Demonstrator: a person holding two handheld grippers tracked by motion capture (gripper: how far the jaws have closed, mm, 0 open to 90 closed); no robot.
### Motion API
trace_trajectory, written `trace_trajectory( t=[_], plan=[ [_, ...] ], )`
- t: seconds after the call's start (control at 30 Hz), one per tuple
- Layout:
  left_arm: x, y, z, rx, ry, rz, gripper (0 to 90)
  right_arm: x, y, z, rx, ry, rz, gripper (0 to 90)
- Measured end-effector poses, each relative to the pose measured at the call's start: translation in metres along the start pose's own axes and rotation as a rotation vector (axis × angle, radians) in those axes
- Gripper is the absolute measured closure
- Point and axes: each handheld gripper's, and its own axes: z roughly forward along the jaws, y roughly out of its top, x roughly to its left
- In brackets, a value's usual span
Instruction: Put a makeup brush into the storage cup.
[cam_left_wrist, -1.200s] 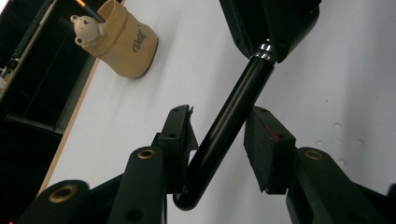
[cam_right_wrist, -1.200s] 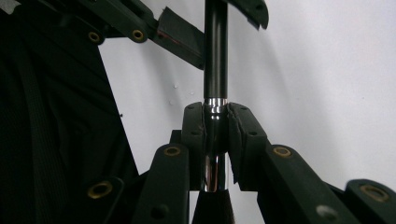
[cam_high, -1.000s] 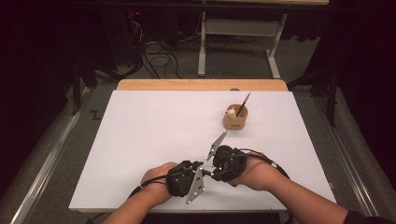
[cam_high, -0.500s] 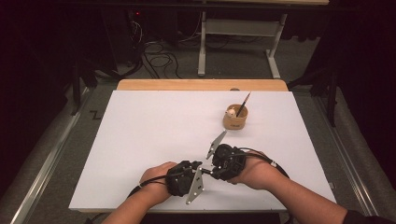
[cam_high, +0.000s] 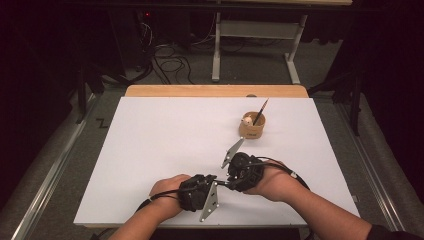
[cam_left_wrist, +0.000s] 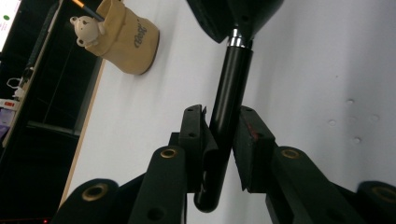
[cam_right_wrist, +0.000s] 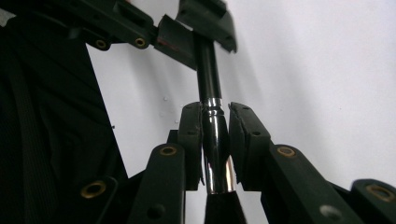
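Observation:
A black brush handle (cam_left_wrist: 231, 74) with a silver ferrule (cam_right_wrist: 215, 154) spans the gap between my two grippers near the table's front edge. My left gripper (cam_left_wrist: 223, 126) has just been closing its jaws, and its pads now press on the handle's end. My right gripper (cam_right_wrist: 215, 121) is shut on the ferrule. In the high view the left gripper (cam_high: 218, 186) and right gripper (cam_high: 229, 181) face each other, almost touching. From the right gripper view, the left gripper (cam_right_wrist: 196, 32) clamps the handle's far end.
A tan bear cup (cam_high: 252, 127) holding a thin brush (cam_high: 261, 111) stands at the back right of the white board (cam_high: 165, 145); the same cup (cam_left_wrist: 128, 39) is seen in the left gripper view. A wooden strip (cam_high: 200, 91) borders the far edge. Cables and table legs lie beyond.

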Motion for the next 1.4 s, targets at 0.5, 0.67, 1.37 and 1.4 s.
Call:
trace_trajectory(
  t=[0.5, 0.67, 1.37, 1.4],
  plan=[
    [-0.002, -0.001, 0.001, -0.006, -0.014, -0.004, 78.8, -0.004, 0.0, -0.003, -0.044, 0.005, 0.022, 46.8],
    [-0.001, -0.001, 0.0, 0.003, -0.01, 0.005, 78.8, -0.006, -0.001, -0.004, -0.038, 0.011, 0.03, 41.7],
    [0.009, -0.004, -0.003, 0.018, 0.02, -0.009, 78.8, -0.013, -0.016, -0.012, -0.062, -0.07, 0.044, 9.3],
    [0.01, -0.004, -0.004, 0.017, 0.02, -0.017, 78.8, -0.014, -0.017, -0.013, -0.066, -0.068, 0.047, 9.3]
  ],
)
